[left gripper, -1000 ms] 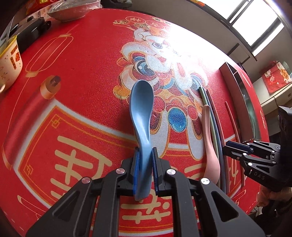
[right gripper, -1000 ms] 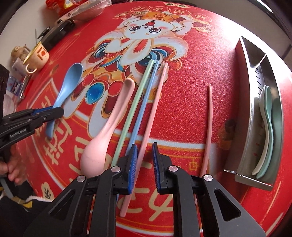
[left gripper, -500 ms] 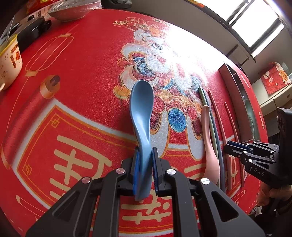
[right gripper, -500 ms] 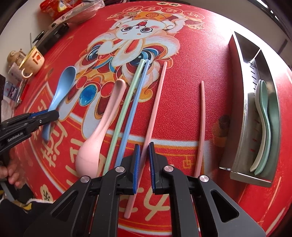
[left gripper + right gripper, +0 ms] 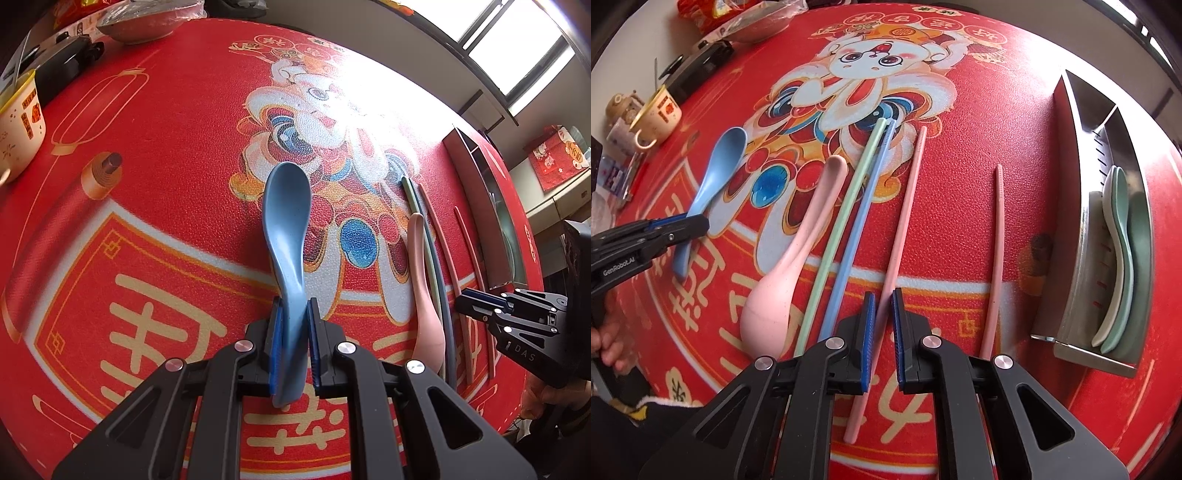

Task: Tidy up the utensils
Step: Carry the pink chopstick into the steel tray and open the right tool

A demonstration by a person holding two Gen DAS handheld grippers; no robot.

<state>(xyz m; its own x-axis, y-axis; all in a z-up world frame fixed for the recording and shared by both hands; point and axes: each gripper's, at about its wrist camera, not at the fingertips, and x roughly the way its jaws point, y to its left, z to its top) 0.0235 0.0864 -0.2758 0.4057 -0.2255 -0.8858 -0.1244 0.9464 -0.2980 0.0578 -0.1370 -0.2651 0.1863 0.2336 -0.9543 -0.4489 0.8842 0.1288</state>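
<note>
My left gripper (image 5: 293, 325) is shut on the handle of a blue spoon (image 5: 288, 221), whose bowl points away over the red mat; the spoon also shows in the right wrist view (image 5: 716, 177). My right gripper (image 5: 882, 314) has closed around a pink chopstick (image 5: 903, 218) that lies on the mat. Beside it lie a pink spoon (image 5: 790, 273), a green chopstick (image 5: 846, 221), a blue chopstick (image 5: 860, 229) and a second pink chopstick (image 5: 995, 243). A steel utensil tray (image 5: 1082, 122) at the right holds a white and a green spoon (image 5: 1119, 236).
A patterned cup (image 5: 659, 114) and a black case (image 5: 698, 70) stand at the mat's far left edge. A bowl (image 5: 144, 26) sits at the back. The red printed mat (image 5: 155, 140) covers the round table.
My right gripper has moved forward along the pink chopstick and its jaws have narrowed onto it. The left gripper holds the blue spoon as before.
</note>
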